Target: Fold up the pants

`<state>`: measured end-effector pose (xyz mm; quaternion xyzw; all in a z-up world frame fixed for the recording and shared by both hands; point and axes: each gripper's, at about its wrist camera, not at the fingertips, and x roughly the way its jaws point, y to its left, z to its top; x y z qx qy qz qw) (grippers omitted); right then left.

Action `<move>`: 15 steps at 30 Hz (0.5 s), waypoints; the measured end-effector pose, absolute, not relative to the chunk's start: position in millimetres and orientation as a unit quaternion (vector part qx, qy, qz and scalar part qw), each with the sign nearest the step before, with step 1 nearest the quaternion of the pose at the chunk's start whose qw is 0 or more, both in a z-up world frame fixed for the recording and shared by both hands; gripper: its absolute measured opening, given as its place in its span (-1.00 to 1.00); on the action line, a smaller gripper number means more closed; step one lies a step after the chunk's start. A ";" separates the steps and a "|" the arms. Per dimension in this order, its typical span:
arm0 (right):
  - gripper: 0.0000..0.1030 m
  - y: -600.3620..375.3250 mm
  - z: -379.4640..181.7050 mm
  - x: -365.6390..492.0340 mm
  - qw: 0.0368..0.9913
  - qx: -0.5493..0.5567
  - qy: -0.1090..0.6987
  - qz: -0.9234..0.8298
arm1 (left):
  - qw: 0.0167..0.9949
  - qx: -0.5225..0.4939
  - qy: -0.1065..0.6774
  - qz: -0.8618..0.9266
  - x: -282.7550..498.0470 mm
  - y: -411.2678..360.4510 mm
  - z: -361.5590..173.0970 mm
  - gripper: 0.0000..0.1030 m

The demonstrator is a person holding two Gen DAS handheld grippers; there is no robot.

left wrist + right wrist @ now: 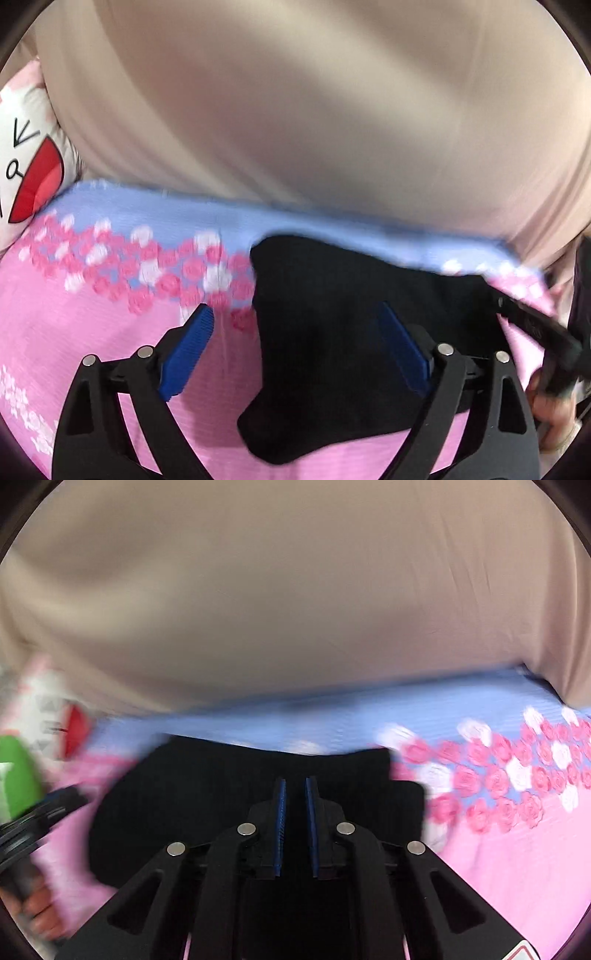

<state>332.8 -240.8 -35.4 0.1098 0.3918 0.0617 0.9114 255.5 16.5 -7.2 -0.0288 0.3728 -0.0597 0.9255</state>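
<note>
Left wrist view, black pants [332,332] bunched on pink bedspread [92,332], long axis unclear

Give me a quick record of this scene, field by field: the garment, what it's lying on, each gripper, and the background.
garment: black pants, bunched, not yet neatly folded
surface: pink and blue flowered bedspread
left gripper: jaws open wide above the pants' edge, nothing held
right gripper: jaws almost shut over the pants; whether cloth is pinched cannot be told
background: beige sheet; cartoon pillow at left
</note>
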 end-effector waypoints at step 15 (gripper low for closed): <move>-0.04 -262.3 -59.2 219.8 0.892 0.151 0.412 0.115 | 0.936 0.000 0.351 0.012 197.7 73.0 -12.7 0.83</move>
